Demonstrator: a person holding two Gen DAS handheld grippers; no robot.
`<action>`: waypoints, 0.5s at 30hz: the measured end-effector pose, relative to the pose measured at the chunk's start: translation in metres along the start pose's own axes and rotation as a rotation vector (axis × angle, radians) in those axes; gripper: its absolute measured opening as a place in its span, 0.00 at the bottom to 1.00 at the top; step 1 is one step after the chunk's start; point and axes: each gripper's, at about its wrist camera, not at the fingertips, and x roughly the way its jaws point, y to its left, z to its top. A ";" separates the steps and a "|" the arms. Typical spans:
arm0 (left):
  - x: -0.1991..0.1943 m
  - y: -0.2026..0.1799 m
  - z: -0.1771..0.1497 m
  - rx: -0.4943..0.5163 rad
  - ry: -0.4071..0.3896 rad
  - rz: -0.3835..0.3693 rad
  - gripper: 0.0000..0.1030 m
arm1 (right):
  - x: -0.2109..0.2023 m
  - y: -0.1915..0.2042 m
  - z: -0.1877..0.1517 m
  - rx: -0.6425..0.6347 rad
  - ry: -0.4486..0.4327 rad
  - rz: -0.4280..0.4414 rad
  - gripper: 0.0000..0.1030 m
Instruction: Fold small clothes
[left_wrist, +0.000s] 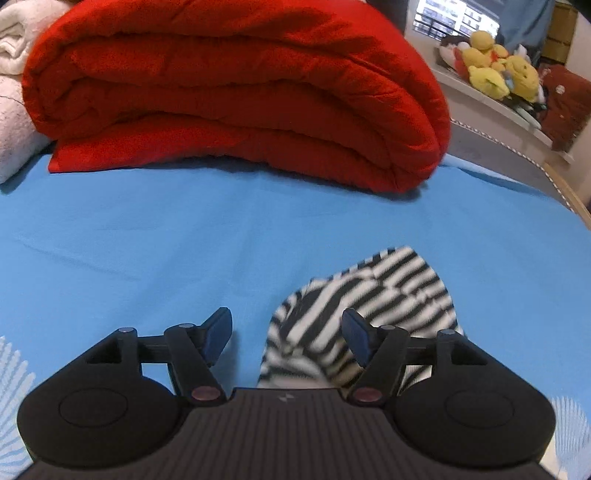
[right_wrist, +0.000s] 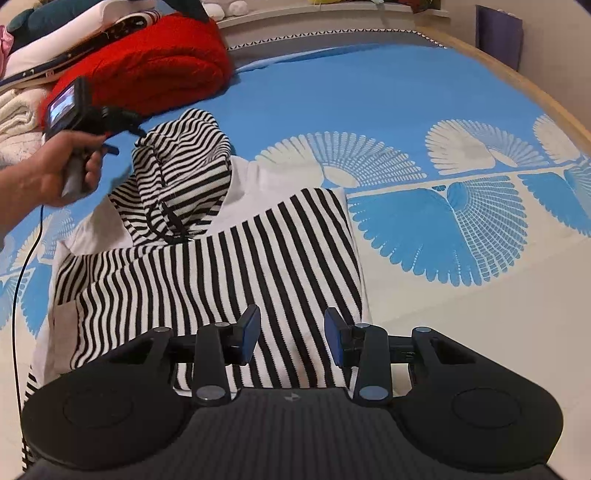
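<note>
Here no readable writing shows. The striped hooded top (right_wrist: 207, 258) lies on the blue bedsheet (right_wrist: 369, 92), its hood toward the red quilt (right_wrist: 155, 62); bare sheet stretches rightward to the bed's wooden edge (right_wrist: 524, 77). Left hand-held gripper (left_wrist: 287, 338) gapes wide, empty; right hand-held gripper (right_wrist: 291, 338) hovers half-open above the top, gripping nothing.

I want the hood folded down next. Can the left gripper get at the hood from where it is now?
Probably yes. The left gripper stands open right over the striped hood, with only bare blue bedsheet around. The red blanket lies well beyond it.
</note>
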 end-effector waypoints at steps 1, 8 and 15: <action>0.006 -0.003 0.003 -0.002 0.001 0.000 0.69 | 0.001 0.000 0.000 0.001 0.001 -0.002 0.39; 0.017 -0.042 -0.003 0.203 0.009 0.042 0.05 | 0.004 -0.003 0.003 -0.008 0.011 -0.001 0.39; -0.133 -0.043 -0.058 0.240 -0.154 -0.119 0.04 | -0.011 -0.015 0.024 0.037 -0.043 0.009 0.39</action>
